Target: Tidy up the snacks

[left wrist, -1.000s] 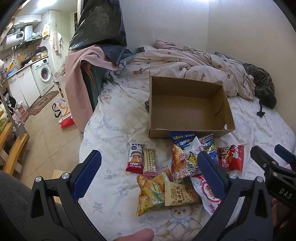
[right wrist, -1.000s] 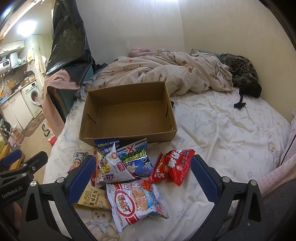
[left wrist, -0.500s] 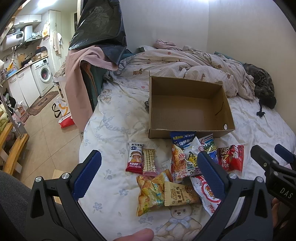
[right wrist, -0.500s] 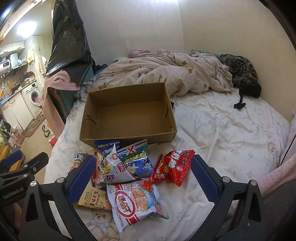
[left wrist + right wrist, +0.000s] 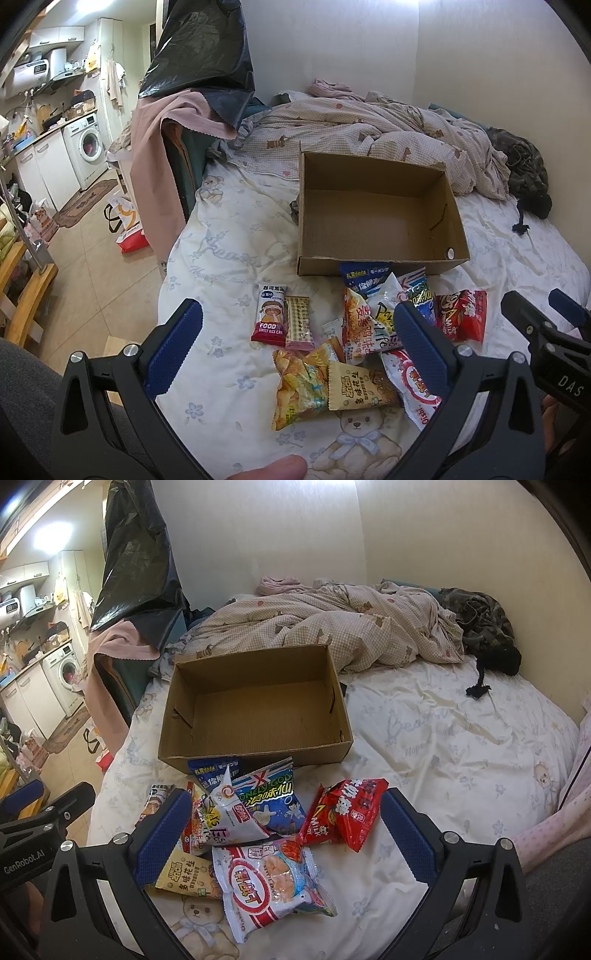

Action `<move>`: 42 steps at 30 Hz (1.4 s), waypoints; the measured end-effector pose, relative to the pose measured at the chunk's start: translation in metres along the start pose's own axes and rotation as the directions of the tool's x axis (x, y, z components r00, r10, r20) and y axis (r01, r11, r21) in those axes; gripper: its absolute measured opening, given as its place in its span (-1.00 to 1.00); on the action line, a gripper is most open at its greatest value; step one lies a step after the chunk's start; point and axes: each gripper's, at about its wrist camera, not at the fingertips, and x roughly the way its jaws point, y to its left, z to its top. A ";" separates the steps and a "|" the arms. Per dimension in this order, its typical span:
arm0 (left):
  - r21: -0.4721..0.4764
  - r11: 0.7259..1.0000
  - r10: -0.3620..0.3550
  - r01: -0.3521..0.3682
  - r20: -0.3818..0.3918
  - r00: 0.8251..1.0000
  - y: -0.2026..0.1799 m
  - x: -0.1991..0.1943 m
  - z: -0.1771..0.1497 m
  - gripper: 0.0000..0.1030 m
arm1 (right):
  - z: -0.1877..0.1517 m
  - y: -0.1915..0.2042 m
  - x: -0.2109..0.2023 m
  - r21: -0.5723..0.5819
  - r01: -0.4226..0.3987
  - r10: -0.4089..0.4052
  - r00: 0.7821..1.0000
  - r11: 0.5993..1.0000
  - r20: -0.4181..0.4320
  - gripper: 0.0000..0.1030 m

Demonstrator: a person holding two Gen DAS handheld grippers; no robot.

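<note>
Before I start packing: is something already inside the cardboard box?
The cardboard box shows only its bare floor, no snacks. The strip just behind its near wall is hidden.

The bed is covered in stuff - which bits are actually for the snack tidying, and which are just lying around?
For the job:
- cardboard box, nothing in it
- red snack bag
- shrimp flakes bag
- rice cake bar
- peanut packet

Just lying about:
- crumpled quilt
- camouflage garment
- black plastic bag
- washing machine

Black plastic frames with silver screws are seen on the left gripper [image 5: 295,347] and right gripper [image 5: 279,836]. Blue textured pads [image 5: 173,350] are fitted. "GenRobot.AI" lettering is printed in white.
</note>
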 end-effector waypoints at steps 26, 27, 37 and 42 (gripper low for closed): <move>-0.002 1.000 0.016 -0.016 -0.058 0.998 0.006 0.009 0.000 0.98 | 0.012 -0.024 0.009 0.053 0.023 -0.019 0.996 0.998 -0.085 1.00; -0.008 1.000 0.023 -0.023 -0.068 0.997 0.008 0.012 0.000 0.98 | 0.013 -0.027 0.014 0.057 0.007 -0.001 0.993 0.998 -0.114 1.00; -0.077 0.995 0.040 -0.059 -0.236 0.971 0.027 0.043 -0.004 0.98 | -0.026 -0.039 0.108 0.182 -0.128 0.215 0.748 0.975 -0.628 1.00; -0.117 0.990 0.037 -0.072 -0.284 0.958 0.034 0.053 -0.006 0.98 | -0.057 -0.019 0.156 0.151 -0.116 0.190 0.653 0.982 -0.733 1.00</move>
